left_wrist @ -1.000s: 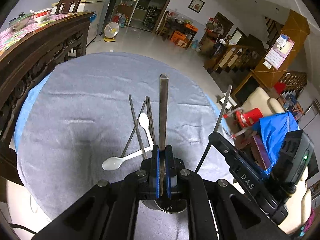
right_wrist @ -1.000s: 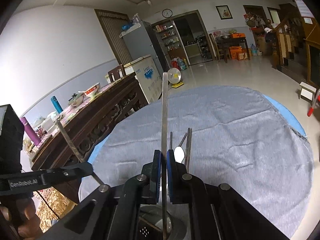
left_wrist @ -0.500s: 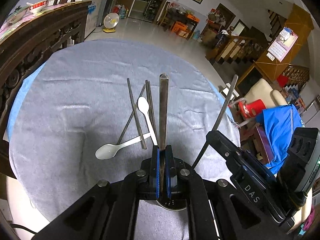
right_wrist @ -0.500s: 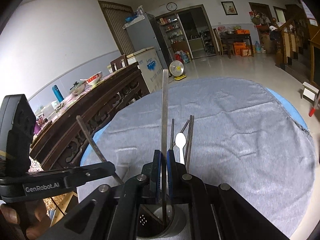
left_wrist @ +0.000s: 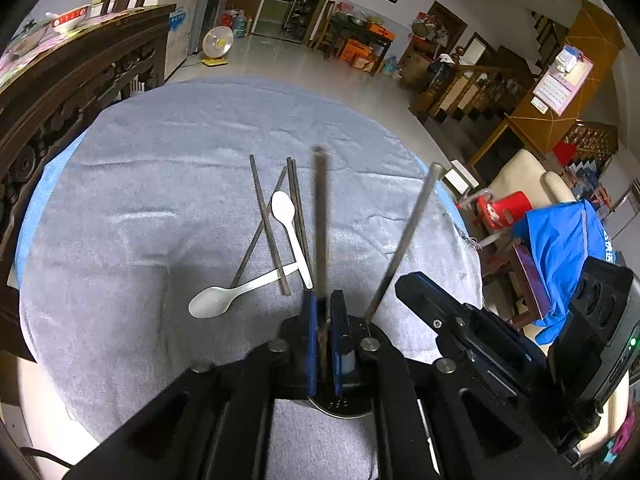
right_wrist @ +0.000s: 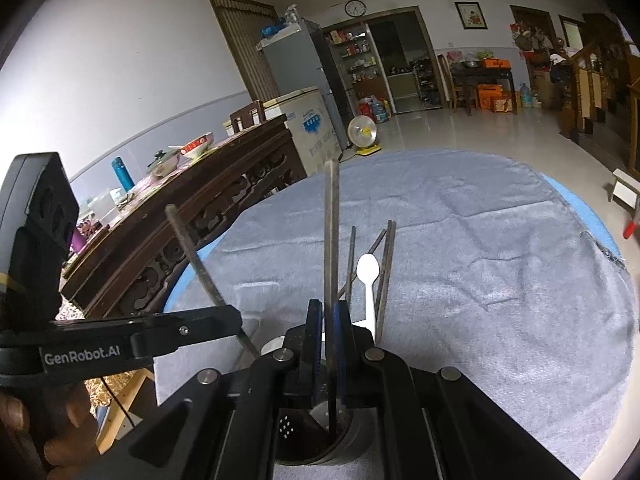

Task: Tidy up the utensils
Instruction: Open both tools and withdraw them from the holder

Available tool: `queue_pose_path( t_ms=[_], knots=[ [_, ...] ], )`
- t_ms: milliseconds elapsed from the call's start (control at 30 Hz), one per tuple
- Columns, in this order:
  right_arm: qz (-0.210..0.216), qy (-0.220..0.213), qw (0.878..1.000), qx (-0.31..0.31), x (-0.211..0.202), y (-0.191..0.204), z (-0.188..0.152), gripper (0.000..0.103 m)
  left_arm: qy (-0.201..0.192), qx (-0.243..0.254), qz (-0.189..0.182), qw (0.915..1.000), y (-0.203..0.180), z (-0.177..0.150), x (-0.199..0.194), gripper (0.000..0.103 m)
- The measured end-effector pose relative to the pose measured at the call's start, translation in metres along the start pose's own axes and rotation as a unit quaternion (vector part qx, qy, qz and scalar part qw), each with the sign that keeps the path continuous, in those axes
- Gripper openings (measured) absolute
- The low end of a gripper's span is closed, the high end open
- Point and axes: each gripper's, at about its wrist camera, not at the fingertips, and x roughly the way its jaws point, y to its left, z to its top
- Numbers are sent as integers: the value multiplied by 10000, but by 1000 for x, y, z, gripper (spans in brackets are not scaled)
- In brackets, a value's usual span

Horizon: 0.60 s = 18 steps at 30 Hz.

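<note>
Both grippers stand over the round metal utensil holder with a perforated bottom [right_wrist: 320, 436], and each carries one dark metal chopstick upright, which looks deliberate: held on end, a stick can be let straight down into the narrow cup. The left gripper [left_wrist: 324, 320] has its blue-padded jaws pressed shut around its dark chopstick [left_wrist: 320, 216], the lower end lost between the pads above the holder's rim. The right gripper [right_wrist: 327, 320] is likewise clamped on the second dark chopstick [right_wrist: 331, 236], whose tip, in the right wrist view, already reaches down inside the cup. I would judge both sticks are about to be released there.

The holder sits at the near edge of the round table under a grey-blue cloth [left_wrist: 160, 168]. Further out on the cloth lie the things not yet gathered: several loose dark chopsticks [left_wrist: 267, 224] crossing one another and two white plastic spoons [left_wrist: 290, 228], one lying over the other's handle. Bunched together like that, they will need picking one by one.
</note>
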Motion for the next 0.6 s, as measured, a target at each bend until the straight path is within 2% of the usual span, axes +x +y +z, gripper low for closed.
queue_pose_path(
  t_ms=[100, 133, 200, 233, 267, 300, 333, 367, 400, 500, 600],
  knots=[
    [-1, 16, 9999, 122, 0, -5, 1, 8, 26, -110, -29, 9999, 4, 2, -1, 11],
    [-17, 14, 9998, 182, -1, -8, 1, 8, 25, -153, -49, 9999, 6, 3, -3, 15],
    [-58, -17, 9996, 274, -5, -13, 2, 10, -28, -246, -104, 9996, 9, 4, -10, 29],
    [-71, -44, 9994, 325, -7, -15, 4, 13, -102, -287, -123, 9995, 10, 6, -16, 41],
    [-78, -67, 9993, 354, -9, -16, 5, 22, -192, -314, -127, 9992, 11, 7, -22, 53],
    [-83, -106, 9991, 390, -12, -18, 6, 36, -277, -331, -141, 9990, 11, 9, -28, 58],
    [-91, -181, 9989, 418, -17, -20, 8, 45, -369, -346, -163, 9986, 11, 11, -34, 61],
    [-99, -229, 9988, 418, -20, -20, 9, 62, -493, -370, -182, 9979, 13, 13, -43, 61],
    [-139, -325, 9985, 406, -25, -22, 10, 68, -580, -403, -183, 9973, 15, 15, -50, 61],
    [-186, -391, 9979, 488, -34, -30, 14, 68, -907, -648, -176, 9936, 29, 20, -68, 65],
    [-255, -301, 9970, 669, -33, -46, 15, 69, -1270, -1138, -27, 9853, 55, 24, -81, 72]
  ],
)
